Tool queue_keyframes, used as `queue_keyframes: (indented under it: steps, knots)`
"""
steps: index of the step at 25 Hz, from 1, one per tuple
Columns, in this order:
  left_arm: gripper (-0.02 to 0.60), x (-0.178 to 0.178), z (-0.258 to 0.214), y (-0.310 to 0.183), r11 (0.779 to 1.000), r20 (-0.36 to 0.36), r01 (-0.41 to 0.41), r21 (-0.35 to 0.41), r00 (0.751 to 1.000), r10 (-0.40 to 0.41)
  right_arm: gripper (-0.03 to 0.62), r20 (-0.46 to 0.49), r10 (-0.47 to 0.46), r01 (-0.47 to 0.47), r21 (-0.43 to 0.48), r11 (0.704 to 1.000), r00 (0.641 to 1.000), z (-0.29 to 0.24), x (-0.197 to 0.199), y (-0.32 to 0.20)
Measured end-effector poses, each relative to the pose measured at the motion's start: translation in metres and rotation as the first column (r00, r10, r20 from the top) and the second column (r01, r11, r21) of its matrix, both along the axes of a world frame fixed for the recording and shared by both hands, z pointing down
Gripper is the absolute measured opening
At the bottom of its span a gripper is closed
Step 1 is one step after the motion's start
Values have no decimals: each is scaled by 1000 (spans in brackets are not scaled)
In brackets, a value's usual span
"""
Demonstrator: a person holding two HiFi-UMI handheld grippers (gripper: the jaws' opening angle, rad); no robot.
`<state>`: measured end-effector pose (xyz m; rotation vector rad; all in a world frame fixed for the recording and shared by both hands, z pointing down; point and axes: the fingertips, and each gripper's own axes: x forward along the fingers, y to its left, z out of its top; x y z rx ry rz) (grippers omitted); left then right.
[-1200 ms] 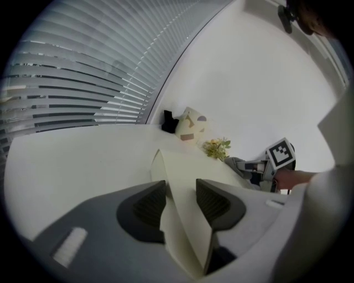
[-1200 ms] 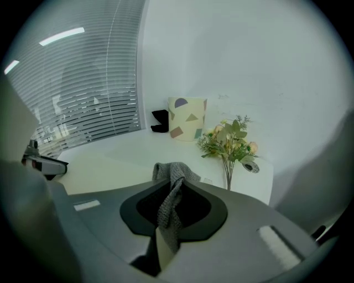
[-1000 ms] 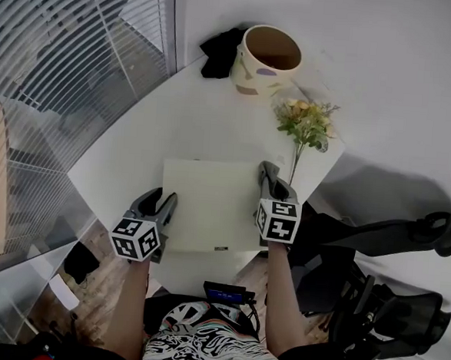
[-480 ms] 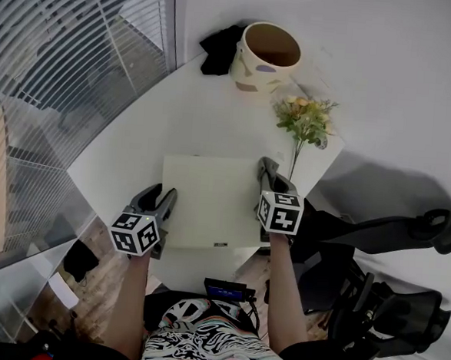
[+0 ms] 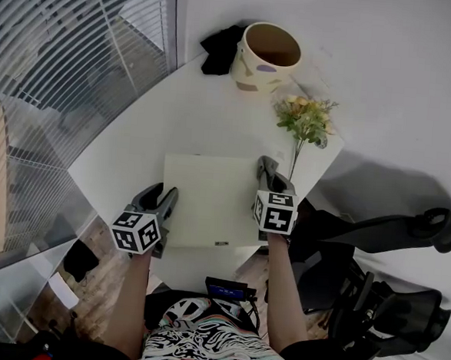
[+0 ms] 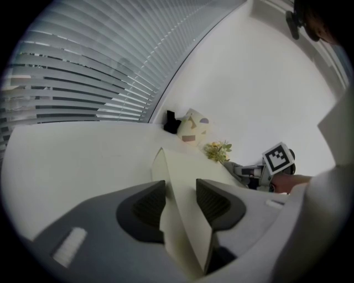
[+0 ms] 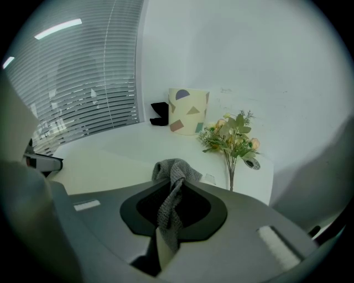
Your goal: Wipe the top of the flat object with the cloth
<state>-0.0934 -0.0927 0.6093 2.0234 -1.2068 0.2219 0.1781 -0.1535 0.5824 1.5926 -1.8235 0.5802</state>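
- Right now my left gripper (image 5: 165, 200) has its jaws closed on the left edge of the flat object, a pale cream board (image 5: 208, 201). In the left gripper view the board's edge (image 6: 188, 166) runs straight between the two dark pads (image 6: 145, 207), with both pads against it.
- My right gripper (image 5: 266, 172) is clamped on the cloth (image 5: 268, 169), a grey knitted one. In the right gripper view the jaws (image 7: 174, 193) pinch it, and a bunched fold of the cloth (image 7: 176, 168) stands up past their tips.
- The board lies on the white table (image 5: 135, 146) between my two grippers, with the left one at its left edge and the right one at its right edge.
- The cloth sits at that right edge, towards the far corner. I cannot tell whether it presses on the board's top.
- Ahead of my right gripper and a little to its right stands a bunch of flowers (image 7: 233, 137), with yellow and pink heads on a thin stem.
- Farther ahead, near the wall, is a cream bucket (image 7: 188, 110) printed with coloured shapes. A black object (image 7: 160, 113) lies just to its left.
- From my left gripper the same bucket (image 6: 191, 129) is well ahead, and the right gripper's marker cube (image 6: 277, 158) shows off to the right.
- Window blinds (image 5: 64, 64) run along the table's left side, beyond my left gripper.
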Motion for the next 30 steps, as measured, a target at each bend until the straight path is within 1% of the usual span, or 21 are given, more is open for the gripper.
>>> queue_keyframes:
  steps: [5, 19, 30]
  knots:
    - [225, 0, 0, 1, 1000, -3, -3, -1, 1000, 3, 29, -17, -24, 24, -1, 1000, 1000, 0, -10, -1]
    - [225, 0, 1, 0, 1000, -15, -4, -4, 1000, 4, 29, -23, -72, 72, -7, 997, 997, 0, -33, -2]
    - [225, 0, 1, 0, 1000, -16, 5, -10, 1000, -5, 29, -12, -128, 128, -6, 992, 992, 0, -58, 0]
